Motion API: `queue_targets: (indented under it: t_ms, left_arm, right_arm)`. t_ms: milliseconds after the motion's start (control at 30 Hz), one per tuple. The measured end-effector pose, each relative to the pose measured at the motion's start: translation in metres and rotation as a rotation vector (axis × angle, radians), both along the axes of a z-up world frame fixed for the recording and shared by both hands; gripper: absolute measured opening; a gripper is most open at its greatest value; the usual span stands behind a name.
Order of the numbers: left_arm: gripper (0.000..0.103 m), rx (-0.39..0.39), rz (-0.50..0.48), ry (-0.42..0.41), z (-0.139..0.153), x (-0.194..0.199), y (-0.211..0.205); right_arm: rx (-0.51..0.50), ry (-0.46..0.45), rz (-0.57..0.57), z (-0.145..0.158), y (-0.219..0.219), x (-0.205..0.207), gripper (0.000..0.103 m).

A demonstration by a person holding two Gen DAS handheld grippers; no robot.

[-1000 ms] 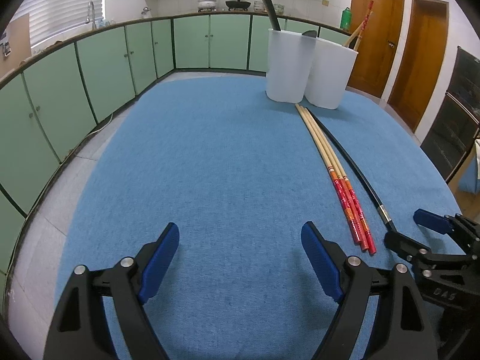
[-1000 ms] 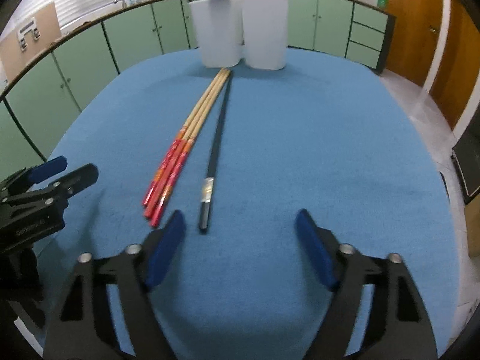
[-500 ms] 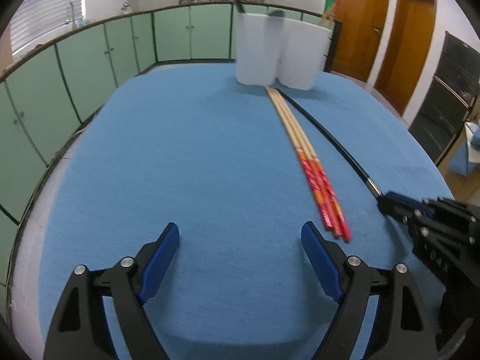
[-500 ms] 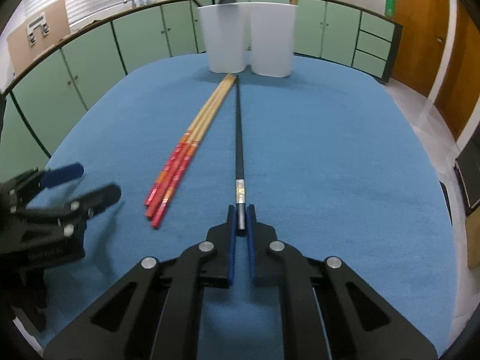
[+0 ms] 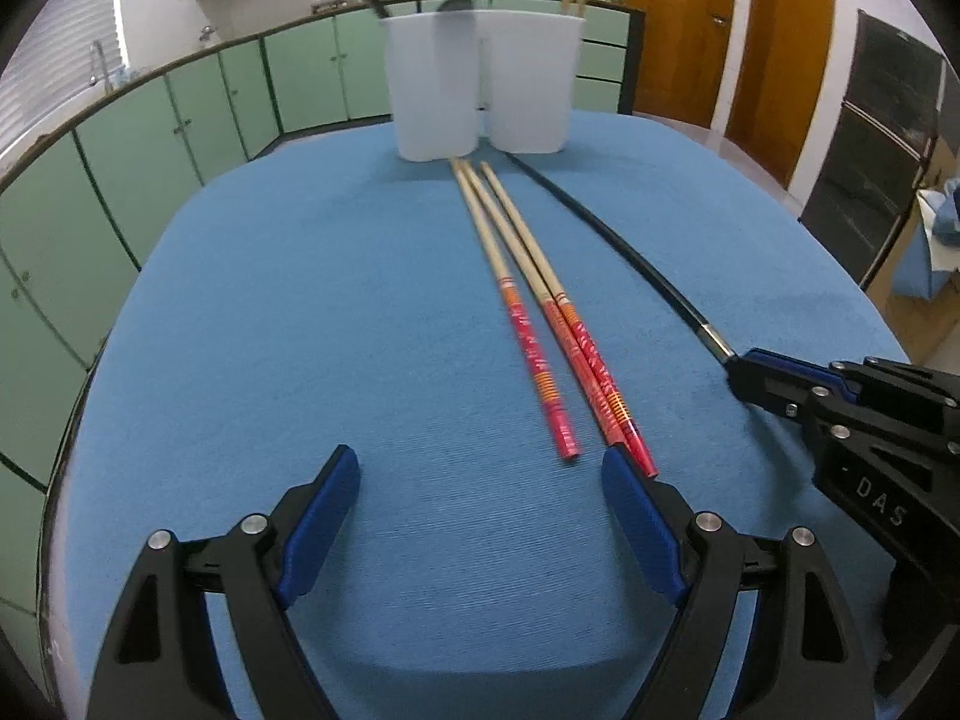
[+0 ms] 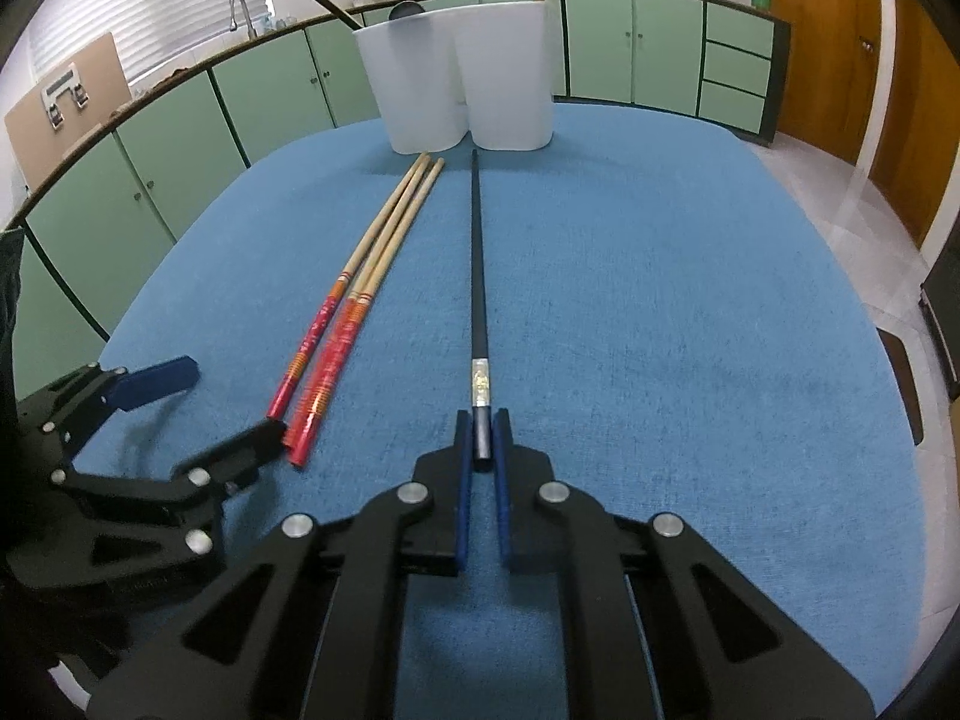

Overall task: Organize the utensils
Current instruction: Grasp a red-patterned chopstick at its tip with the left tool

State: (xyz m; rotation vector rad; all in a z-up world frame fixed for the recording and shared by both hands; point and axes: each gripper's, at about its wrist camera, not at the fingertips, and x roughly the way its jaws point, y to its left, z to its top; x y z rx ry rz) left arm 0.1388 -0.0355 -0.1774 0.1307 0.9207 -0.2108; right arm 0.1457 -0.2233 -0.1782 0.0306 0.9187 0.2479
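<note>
Right gripper (image 6: 482, 441) clamped on near end of black chopstick (image 6: 477, 276), which lies on blue cloth (image 6: 660, 330) pointing at white cups (image 6: 504, 78). Left gripper (image 5: 480, 516) wide open, empty, beside three red-handled chopsticks (image 5: 540, 324).

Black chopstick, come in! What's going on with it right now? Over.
Right gripper jaws shut on black chopstick, near its end. Left gripper jaws open, nothing held. Three red-handled chopsticks on blue cloth. Path to white cups looks clear.
</note>
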Motion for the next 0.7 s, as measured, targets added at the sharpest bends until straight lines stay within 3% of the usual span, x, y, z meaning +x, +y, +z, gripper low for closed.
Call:
queue_targets:
  t_ms: [400, 567, 667, 700]
  left_arm:
    - [0.078, -0.023, 0.045, -0.002, -0.001, 0.009, 0.003]
    - [0.056, -0.035, 0.018, -0.014, 0.001, 0.01, -0.002]
    - [0.023, -0.049, -0.002, -0.023, 0.002, 0.008, -0.005]
    - [0.019, -0.05, -0.006, -0.025, 0.002, 0.008, -0.006]
  right_arm:
    - [0.011, 0.001, 0.012, 0.0, -0.002, -0.001, 0.007]
    - [0.019, 0.003, 0.013, -0.001, -0.003, 0.0, 0.007]
    - [0.025, 0.003, 0.013, -0.001, -0.004, 0.001, 0.007]
    - [0.028, 0.003, 0.013, -0.001, -0.004, 0.001, 0.007]
